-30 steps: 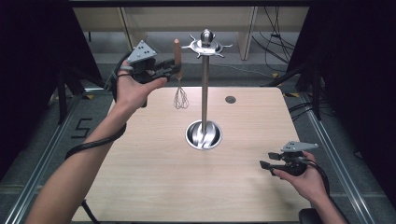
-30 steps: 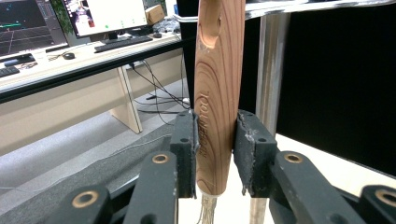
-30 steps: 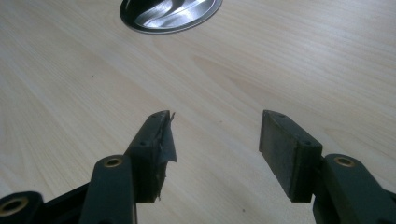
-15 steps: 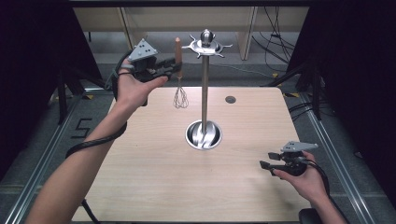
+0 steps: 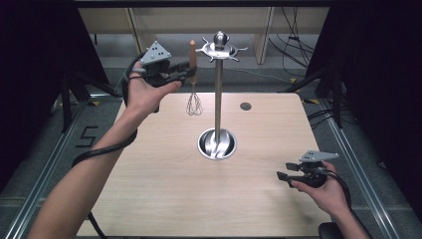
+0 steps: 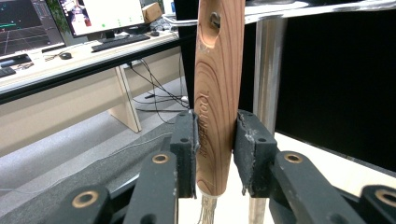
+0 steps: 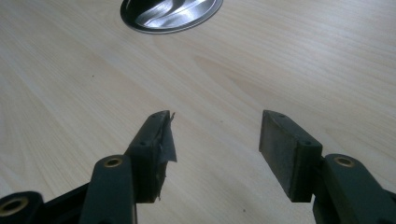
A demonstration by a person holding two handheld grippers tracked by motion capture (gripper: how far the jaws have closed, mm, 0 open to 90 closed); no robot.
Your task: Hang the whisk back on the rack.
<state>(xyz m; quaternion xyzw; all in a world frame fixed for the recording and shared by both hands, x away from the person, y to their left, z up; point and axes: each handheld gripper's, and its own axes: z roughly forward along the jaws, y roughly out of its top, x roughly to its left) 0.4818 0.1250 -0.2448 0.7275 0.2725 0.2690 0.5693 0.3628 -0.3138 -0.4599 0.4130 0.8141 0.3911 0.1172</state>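
Whisk [image 5: 193, 74] held upright in my left gripper [image 5: 185, 73], raised well above the table [image 5: 149, 189] at its far left, just left of the rack's pole [image 5: 218, 99]. My jaws pinch the wooden handle [image 6: 217, 93] from both sides near its lower end, just above where the wires leave it. I judge the grip sits low so that the top of the handle, with its small hanging eye [image 6: 215, 19], stays free. That eye is level with the hooked crown [image 5: 220, 49] of the rack, which suggests the whisk is being brought to, or taken from, one of the hooks; I cannot tell which. In the high view handle and crown are near each other but apart, with no contact.

My right gripper [image 7: 212, 135] rests low over the table's near right corner, jaws spread with nothing between them. I read it as parked clear of the work, well apart from the rack's round steel base [image 7: 170, 14].

Condition of the whisk: handle of reddish-brown wood with strong curved grain, rounded at the bottom, with lettering stamped along its length that I cannot read. Below it hangs a small balloon of thin metal wires [image 5: 194, 104], pointing straight down. No damage noted.
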